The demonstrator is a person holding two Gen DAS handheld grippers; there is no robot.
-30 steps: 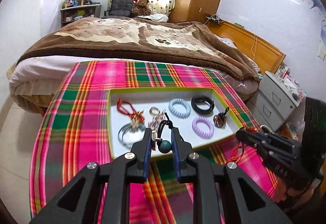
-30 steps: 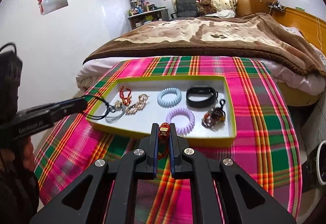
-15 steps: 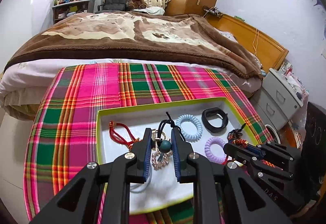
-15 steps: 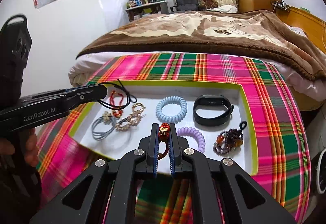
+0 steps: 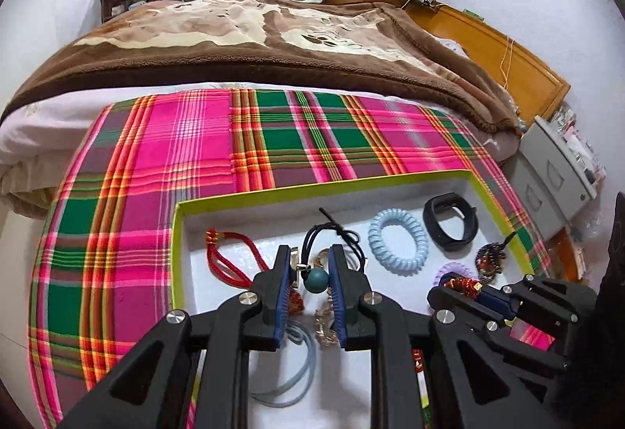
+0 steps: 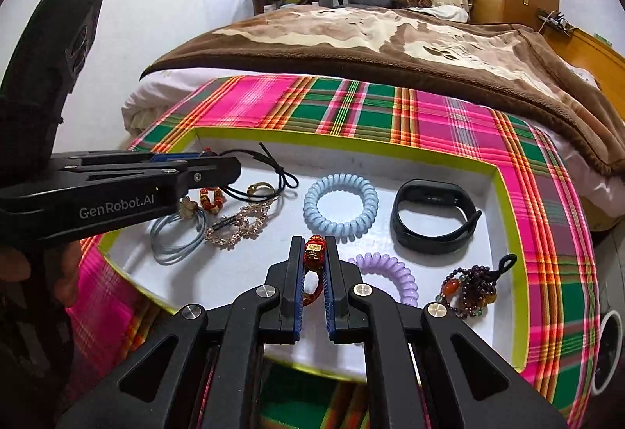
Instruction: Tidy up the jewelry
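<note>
Over the left end of the green-rimmed tray (image 6: 504,202), the left gripper (image 5: 311,273) is closed on a black cord bracelet with a teal bead (image 5: 316,280), above the red cord (image 5: 230,257), grey loops (image 6: 175,234) and gold chain (image 6: 242,222). At the tray's near edge the right gripper (image 6: 314,253) pinches a red beaded bracelet (image 6: 315,251). Rightward lie the blue coil (image 6: 340,208), purple coil (image 6: 386,271), black band (image 6: 433,216) and dark beads (image 6: 468,288).

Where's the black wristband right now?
In the right wrist view the black wristband lies in the tray, toward its far right corner, right of the blue coil hair tie.
</note>
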